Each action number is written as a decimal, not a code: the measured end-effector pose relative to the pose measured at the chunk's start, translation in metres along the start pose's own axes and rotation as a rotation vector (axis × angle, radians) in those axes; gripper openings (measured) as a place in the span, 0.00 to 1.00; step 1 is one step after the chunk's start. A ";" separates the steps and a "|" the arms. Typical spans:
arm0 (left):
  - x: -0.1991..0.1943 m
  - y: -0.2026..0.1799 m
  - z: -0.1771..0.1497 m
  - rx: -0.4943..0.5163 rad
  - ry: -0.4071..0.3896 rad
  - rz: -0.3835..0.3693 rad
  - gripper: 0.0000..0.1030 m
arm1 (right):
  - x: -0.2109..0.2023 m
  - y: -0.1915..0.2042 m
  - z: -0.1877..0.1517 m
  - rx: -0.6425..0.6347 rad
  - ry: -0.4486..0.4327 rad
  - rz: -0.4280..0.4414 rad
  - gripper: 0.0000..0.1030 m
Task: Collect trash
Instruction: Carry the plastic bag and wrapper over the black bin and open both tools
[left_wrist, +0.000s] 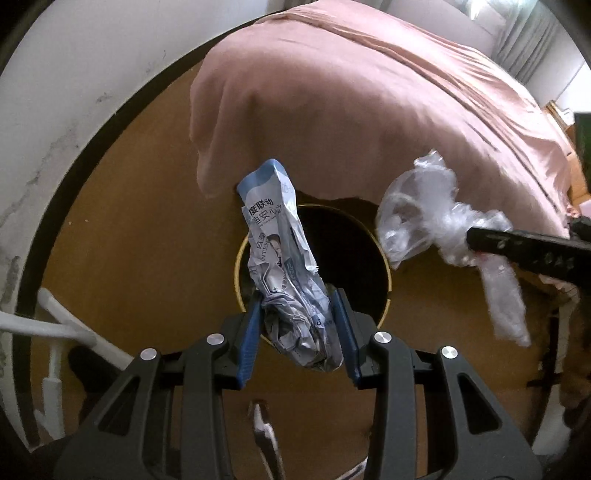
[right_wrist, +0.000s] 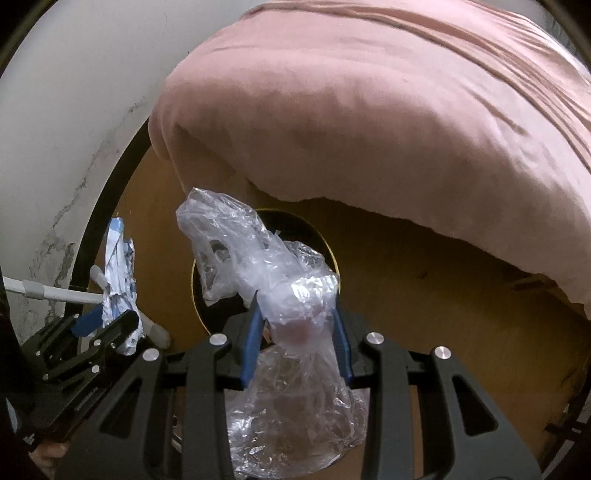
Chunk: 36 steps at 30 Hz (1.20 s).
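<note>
The crumpled blue-white wrapper (left_wrist: 280, 240) bears Chinese print, seemingly "度联动".

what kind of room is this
Most likely a bedroom: a bed under a pink duvet fills the view, with a wooden floor and a small round black bin beside it.

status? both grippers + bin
Left gripper shut on crumpled wrapper. Right gripper shut on clear plastic bag. Both above the open bin. Nothing blocking.

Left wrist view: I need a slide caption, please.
Left gripper holds a crumpled wrapper above the bin; right gripper brings clear plastic.
</note>
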<state>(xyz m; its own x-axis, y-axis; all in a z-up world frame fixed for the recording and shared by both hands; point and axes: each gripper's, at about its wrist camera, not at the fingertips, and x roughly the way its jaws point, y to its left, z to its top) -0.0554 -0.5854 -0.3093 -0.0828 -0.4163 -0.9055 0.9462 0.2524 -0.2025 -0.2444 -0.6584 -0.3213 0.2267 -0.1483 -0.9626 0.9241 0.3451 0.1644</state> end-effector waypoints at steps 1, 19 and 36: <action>0.002 0.000 0.000 0.003 -0.002 0.009 0.37 | 0.003 0.000 0.000 0.004 0.008 0.006 0.33; 0.007 -0.003 -0.002 0.032 0.002 0.011 0.37 | 0.016 0.001 0.010 0.036 0.002 0.056 0.34; 0.002 -0.005 -0.007 0.057 -0.015 -0.023 0.38 | -0.002 0.004 0.013 0.066 -0.073 0.086 0.68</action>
<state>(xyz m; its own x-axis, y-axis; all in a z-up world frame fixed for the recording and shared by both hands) -0.0621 -0.5816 -0.3129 -0.1004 -0.4349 -0.8949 0.9605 0.1922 -0.2011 -0.2376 -0.6686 -0.3158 0.3253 -0.1883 -0.9267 0.9179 0.2981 0.2617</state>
